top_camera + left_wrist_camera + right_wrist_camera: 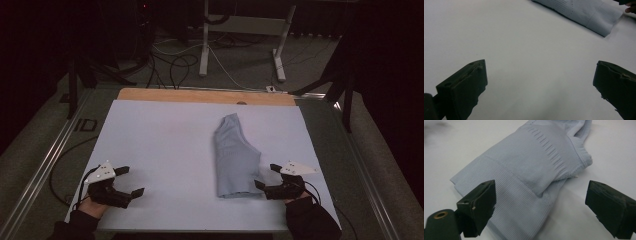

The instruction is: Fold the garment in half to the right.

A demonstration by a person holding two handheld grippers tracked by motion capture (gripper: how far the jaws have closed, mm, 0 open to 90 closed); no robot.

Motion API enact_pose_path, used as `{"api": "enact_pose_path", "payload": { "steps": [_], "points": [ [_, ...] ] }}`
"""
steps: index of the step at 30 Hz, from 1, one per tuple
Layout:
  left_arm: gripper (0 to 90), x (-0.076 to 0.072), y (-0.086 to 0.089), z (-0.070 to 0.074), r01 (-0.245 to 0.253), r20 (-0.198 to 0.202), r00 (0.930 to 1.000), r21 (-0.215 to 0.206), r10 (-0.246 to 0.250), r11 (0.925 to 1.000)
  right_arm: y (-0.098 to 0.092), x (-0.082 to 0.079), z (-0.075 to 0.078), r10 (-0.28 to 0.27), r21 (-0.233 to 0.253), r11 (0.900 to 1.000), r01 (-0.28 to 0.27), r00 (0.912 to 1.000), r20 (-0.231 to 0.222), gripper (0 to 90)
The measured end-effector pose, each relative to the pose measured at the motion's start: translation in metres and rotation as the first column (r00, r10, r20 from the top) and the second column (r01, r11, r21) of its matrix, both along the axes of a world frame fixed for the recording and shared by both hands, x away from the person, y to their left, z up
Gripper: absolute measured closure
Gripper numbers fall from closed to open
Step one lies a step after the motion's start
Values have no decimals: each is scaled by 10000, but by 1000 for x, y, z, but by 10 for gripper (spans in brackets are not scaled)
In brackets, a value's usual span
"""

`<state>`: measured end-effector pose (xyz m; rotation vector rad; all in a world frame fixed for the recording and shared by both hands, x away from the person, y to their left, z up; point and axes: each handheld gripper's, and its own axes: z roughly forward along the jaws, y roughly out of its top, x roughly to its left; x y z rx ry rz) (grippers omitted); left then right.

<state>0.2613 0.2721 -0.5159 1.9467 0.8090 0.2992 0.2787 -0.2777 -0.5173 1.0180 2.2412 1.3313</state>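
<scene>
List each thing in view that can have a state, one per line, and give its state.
Left gripper: open, holding nothing, over the bare sheet.
Right gripper: open, at the garment's near edge.
Light blue garment: folded, lying flat on the sheet.
White sheet: spread flat over the table.

The table (210, 95) carries a pale sheet (160, 150) that covers nearly all of its top, leaving a strip of bare wood exposed along the far edge in the upper centre of the high view. A folded light-blue ribbed garment (235, 157) lies flat on the sheet, right of centre, running from the middle of the frame down toward the lower right. In the left gripper view the sheet (524, 50) spans the frame, with the garment (584, 12) at the upper right; in the right gripper view the garment (531, 170) lies across the centre on the sheet (461, 142).
</scene>
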Motion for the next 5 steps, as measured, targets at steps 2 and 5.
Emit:
{"api": "enact_pose_path", "payload": {
  "steps": [2,5],
  "points": [
    [0,0,0,0,-16,12,10000,-6,16,10000,0,0,0,0,30,10000,0,10000,-3,98],
    [0,-1,2,1,-122,74,9999,-65,122,9999,-1,0,0,-56,20,10000,56,10000,-36,98]
  ]
}}
